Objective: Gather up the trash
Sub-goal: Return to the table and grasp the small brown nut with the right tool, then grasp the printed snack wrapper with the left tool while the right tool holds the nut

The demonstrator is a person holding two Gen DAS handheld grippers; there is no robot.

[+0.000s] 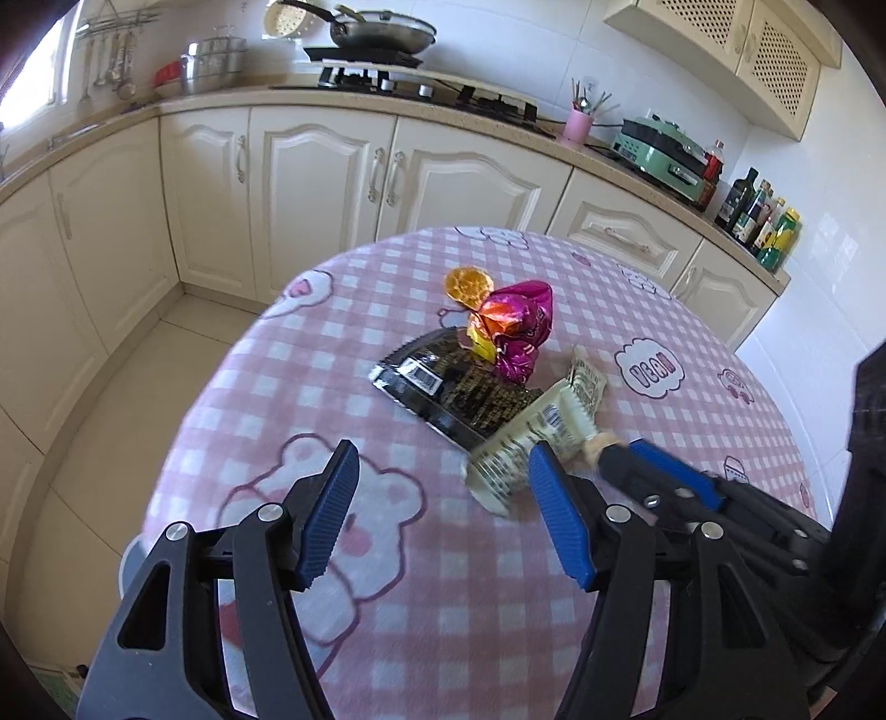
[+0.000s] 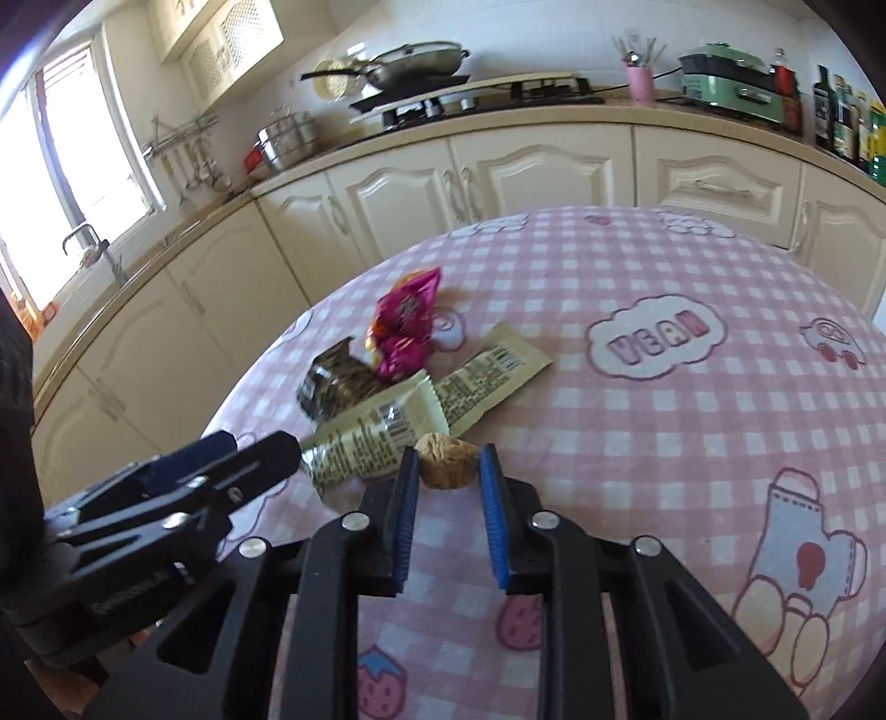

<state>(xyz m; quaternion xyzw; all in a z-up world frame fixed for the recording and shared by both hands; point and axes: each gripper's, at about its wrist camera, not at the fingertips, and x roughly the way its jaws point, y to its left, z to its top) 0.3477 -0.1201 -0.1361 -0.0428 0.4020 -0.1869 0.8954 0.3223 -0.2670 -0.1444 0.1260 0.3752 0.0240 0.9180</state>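
Observation:
Trash lies in a cluster on the pink checked tablecloth (image 1: 343, 343): a black wrapper (image 1: 448, 387), a magenta foil wrapper (image 1: 526, 327), an orange peel piece (image 1: 469, 285) and cream wrappers (image 1: 545, 432). My left gripper (image 1: 443, 509) is open above the cloth, just short of the cream wrapper (image 2: 376, 443). My right gripper (image 2: 447, 471) is shut on a brown walnut shell (image 2: 446, 468) at its fingertips, right of the left gripper (image 2: 232, 459). In the left wrist view the right gripper (image 1: 626, 451) holds the shell (image 1: 601, 443) beside the cream wrapper.
Cream kitchen cabinets (image 1: 310, 183) and a counter with a stove and pan (image 1: 382, 33), a pink utensil cup (image 1: 578, 124), a green appliance (image 1: 664, 149) and bottles (image 1: 764, 221) stand beyond the table. Tiled floor (image 1: 111, 399) lies to the left.

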